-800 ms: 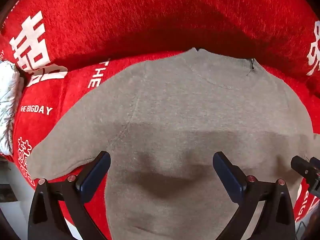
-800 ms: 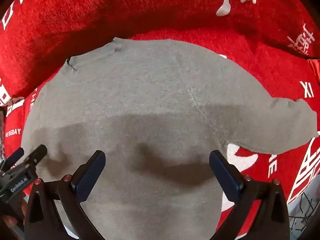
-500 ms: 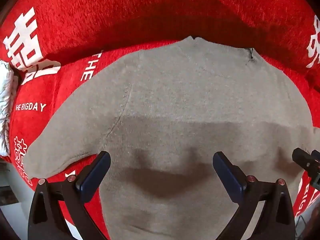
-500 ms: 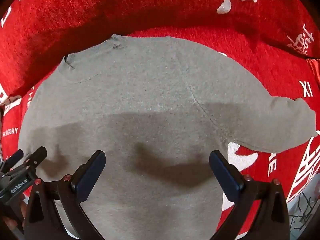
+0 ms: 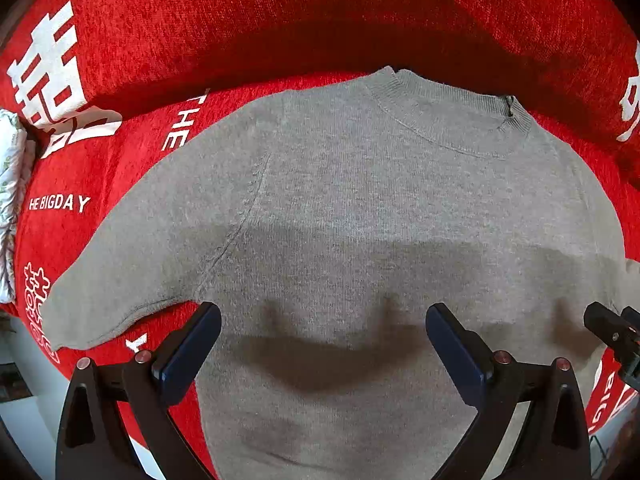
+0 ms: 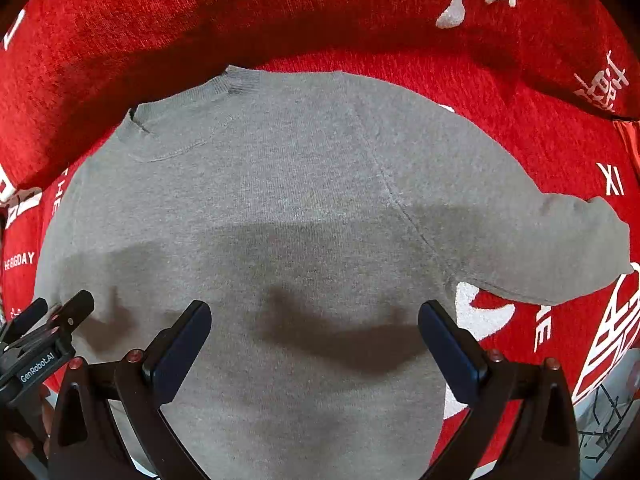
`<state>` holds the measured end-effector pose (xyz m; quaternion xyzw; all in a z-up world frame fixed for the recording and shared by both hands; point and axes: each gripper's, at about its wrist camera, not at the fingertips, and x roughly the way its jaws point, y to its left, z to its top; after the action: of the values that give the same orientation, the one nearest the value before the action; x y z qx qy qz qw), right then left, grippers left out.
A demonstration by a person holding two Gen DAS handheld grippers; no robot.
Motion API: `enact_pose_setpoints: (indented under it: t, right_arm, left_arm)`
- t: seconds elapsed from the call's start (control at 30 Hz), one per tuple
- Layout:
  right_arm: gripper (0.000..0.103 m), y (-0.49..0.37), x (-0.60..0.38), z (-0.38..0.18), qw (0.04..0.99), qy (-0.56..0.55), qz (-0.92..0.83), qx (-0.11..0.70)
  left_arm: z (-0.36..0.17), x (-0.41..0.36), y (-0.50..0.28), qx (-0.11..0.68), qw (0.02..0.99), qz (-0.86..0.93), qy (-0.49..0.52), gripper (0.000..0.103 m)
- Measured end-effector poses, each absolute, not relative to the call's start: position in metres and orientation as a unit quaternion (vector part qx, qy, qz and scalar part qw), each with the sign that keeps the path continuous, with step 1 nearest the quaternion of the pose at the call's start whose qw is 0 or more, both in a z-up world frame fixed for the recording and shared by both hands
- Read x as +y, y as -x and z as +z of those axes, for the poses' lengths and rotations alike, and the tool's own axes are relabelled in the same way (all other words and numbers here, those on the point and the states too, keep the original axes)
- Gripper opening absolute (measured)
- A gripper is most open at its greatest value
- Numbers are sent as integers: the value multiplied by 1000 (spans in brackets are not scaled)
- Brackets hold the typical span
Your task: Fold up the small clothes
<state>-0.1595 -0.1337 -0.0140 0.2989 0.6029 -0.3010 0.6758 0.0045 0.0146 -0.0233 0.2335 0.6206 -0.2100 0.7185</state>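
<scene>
A small grey knit sweater [image 5: 360,208] lies flat on a red cover, collar [image 5: 448,104] at the far side, sleeves spread to both sides. It also shows in the right wrist view [image 6: 288,208]. My left gripper [image 5: 323,336] is open and empty, hovering over the sweater's lower left part. My right gripper [image 6: 314,336] is open and empty over the lower right part. The left sleeve [image 5: 116,280] ends at the left; the right sleeve [image 6: 552,240] ends at the right. Each gripper shows at the edge of the other's view.
The red cover [image 5: 280,20] with white lettering rises into a raised fold behind the collar. A white patterned cloth [image 5: 12,184] lies at the far left edge. The cover's front edge and pale floor show at the bottom corners.
Both grippers have shifted slightly over the sweater, so it sits a little differently in both views. The jaws stay open and the sweater has not moved.
</scene>
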Motion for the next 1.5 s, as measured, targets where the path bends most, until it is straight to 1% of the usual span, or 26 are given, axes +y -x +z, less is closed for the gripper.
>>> enact_pose_setpoints:
  t: [1.5]
  right_arm:
    - [103, 145, -131, -12, 676, -301, -298, 603]
  left_arm:
    - [-22, 15, -6, 622, 720, -201, -231, 103]
